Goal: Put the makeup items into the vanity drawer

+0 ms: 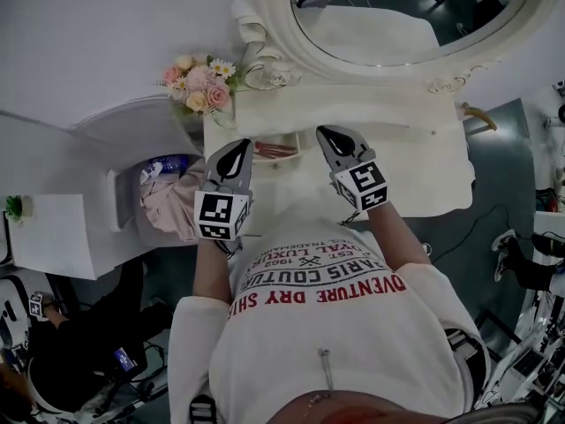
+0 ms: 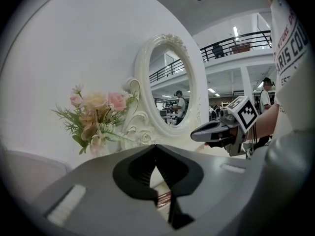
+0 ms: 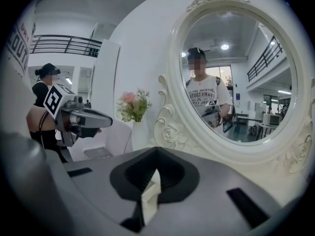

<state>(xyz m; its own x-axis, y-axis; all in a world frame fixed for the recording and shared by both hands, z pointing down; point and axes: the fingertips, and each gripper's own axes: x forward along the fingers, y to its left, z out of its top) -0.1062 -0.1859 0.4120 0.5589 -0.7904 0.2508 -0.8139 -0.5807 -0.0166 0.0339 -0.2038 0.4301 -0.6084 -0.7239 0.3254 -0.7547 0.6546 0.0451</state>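
Observation:
I stand at a white vanity [image 1: 415, 162] with an oval mirror [image 1: 388, 38]. Some rose-gold makeup items [image 1: 275, 149] lie in a narrow opening under the top's front edge, at its left. I cannot tell whether that is the drawer. My left gripper [image 1: 238, 148] hovers just in front of them, shut and empty. Through the slit below its tips I see one rose-gold item [image 2: 164, 199]. My right gripper [image 1: 332, 136] hangs over the middle of the vanity, level with the left one, shut with nothing in it. White tabletop shows under its tips [image 3: 157, 151].
A vase of pink and cream flowers [image 1: 199, 85] stands at the vanity's back left corner. A white chair with pink cloth [image 1: 172, 203] and a white side table [image 1: 53, 232] are to the left. Another person [image 1: 62, 352] sits low at the left, and cables cross the floor at the right.

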